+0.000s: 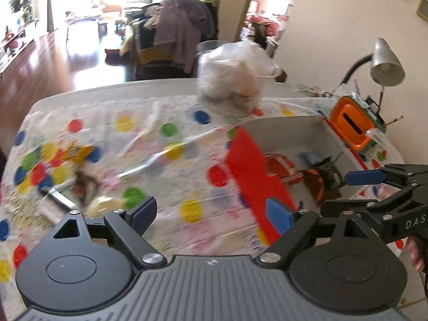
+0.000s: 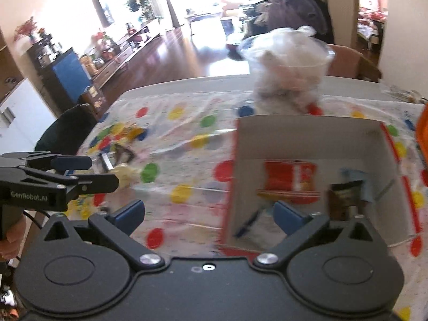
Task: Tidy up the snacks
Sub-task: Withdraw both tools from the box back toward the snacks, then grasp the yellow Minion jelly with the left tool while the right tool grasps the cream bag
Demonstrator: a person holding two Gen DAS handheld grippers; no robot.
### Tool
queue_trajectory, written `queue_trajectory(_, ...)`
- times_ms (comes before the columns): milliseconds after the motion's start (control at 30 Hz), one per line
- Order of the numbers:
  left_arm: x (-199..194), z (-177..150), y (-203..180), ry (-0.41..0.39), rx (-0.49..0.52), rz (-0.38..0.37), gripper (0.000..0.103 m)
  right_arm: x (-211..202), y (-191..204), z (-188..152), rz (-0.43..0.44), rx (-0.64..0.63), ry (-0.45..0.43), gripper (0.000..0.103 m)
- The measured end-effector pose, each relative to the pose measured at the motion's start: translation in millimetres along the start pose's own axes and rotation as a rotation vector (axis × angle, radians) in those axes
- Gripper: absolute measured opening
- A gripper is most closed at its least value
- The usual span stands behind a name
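The left gripper (image 1: 211, 211) hangs spread wide over the dotted tablecloth (image 1: 165, 160), nothing between its blue pads; the red-sided box (image 1: 256, 171) at the table's right edge holds a red packet (image 1: 281, 164) and a dark packet (image 1: 325, 179); loose wrappers (image 1: 77, 157) lie near the left edge; the right gripper (image 1: 355, 190) enters beside the box.

The black left gripper with blue-padded fingers (image 1: 211, 212) sits at the bottom of its frame, spread wide and holding nothing. The matching black right gripper (image 2: 208, 214) sits likewise low in its frame, fingers (image 2: 287, 215) wide apart and also holding nothing.
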State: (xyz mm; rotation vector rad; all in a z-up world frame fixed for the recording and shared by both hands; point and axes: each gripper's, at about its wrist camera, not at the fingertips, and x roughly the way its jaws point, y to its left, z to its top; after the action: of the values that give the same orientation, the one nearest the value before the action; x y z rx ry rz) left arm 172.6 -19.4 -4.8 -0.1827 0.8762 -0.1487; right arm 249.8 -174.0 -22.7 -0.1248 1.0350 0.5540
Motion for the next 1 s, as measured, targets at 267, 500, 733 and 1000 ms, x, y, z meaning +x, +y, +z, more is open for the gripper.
queue_trajectory(267, -26.8, -29.7, 85.7, 0.033, -0.104, 0.055, 0.096, 32.1, 71.0, -1.2, 0.032, -0.099, 0.035, 0.103)
queue_trajectory(500, -35.8, -50.7, 145.5, 0.045, -0.184, 0.104, 0.096, 68.4, 114.1, 1.3, 0.070, -0.127, 0.082, 0.103)
queue_trajectory(733, -17.0, -73.6, 185.9, 0.119, -0.244, 0.152, 0.096, 113.0, 141.0, 14.0, 0.071, -0.067, 0.130, 0.103)
queue_trajectory(1000, 9.2, -87.0, 220.4, 0.166, -0.425, 0.292, 0.096, 169.9, 160.2, 29.2, 0.015, -0.007, 0.187, 0.102)
